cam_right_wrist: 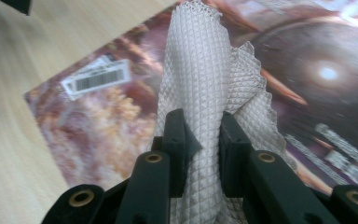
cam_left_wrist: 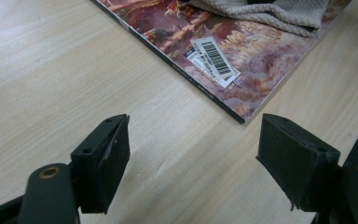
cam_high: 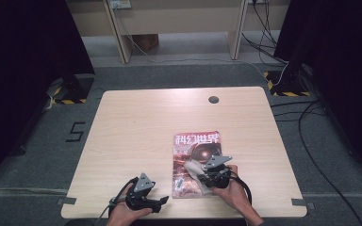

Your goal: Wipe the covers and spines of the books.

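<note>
The right gripper (cam_right_wrist: pixel 204 140) has its jaws closed tight on a bunched grey cloth (cam_right_wrist: pixel 205 74), which lies on the lower half of the magazine (cam_high: pixel 195 162) and stretches away from the jaws toward the magazine's middle. The magazine lies flat on the table (cam_high: pixel 136 127), its long side running away from the person. The left gripper (cam_left_wrist: pixel 193 158) hovers just left of the magazine's near corner, jaws wide apart and holding nothing.

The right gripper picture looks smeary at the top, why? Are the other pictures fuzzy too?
Right gripper view: the glossy reddish magazine cover smears into blur while the waffle-textured beige cloth stays crisp. Left gripper view: sharp, the white barcode sticker readable. High view: soft overall, dark at both sides, the pale wooden table evenly lit.
</note>
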`<state>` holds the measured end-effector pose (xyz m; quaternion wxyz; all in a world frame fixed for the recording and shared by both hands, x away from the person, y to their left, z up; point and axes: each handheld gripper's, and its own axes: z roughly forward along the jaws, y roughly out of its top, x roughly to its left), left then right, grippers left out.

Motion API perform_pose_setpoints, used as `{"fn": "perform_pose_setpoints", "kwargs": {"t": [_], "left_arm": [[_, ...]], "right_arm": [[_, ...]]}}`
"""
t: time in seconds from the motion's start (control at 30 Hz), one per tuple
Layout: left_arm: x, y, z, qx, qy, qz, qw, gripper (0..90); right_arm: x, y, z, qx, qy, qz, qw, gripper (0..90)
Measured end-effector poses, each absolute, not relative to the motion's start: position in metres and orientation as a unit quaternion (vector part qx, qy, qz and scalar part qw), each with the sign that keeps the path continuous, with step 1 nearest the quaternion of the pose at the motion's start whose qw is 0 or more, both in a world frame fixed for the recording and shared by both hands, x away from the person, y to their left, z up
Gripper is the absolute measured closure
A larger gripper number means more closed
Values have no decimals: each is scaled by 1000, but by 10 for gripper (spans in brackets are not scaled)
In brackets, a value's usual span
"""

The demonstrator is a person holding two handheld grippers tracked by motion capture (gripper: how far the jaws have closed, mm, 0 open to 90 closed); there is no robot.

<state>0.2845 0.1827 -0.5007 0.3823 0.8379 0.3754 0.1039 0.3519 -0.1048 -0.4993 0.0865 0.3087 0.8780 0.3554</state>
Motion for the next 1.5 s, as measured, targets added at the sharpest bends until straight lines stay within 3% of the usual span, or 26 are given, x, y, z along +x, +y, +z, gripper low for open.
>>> {"fn": "perform_pose_setpoints", "kwargs": {"t": [0.4, 0.8, 1.23, 1.5], "left_arm": [[282, 186, -501, 836, 380, 103, 382, 241], [278, 194, -501, 833, 388, 99, 382, 241], [277, 193, -501, 835, 386, 104, 379, 239], [278, 195, -499, 834, 386, 106, 381, 239]], "right_arm": [[360, -97, -501, 313, 874, 359, 99, 768], [339, -49, -502, 251, 892, 370, 71, 769], [344, -51, -502, 264, 888, 367, 81, 769], [331, -36, -503, 242, 892, 376, 61, 769]]}}
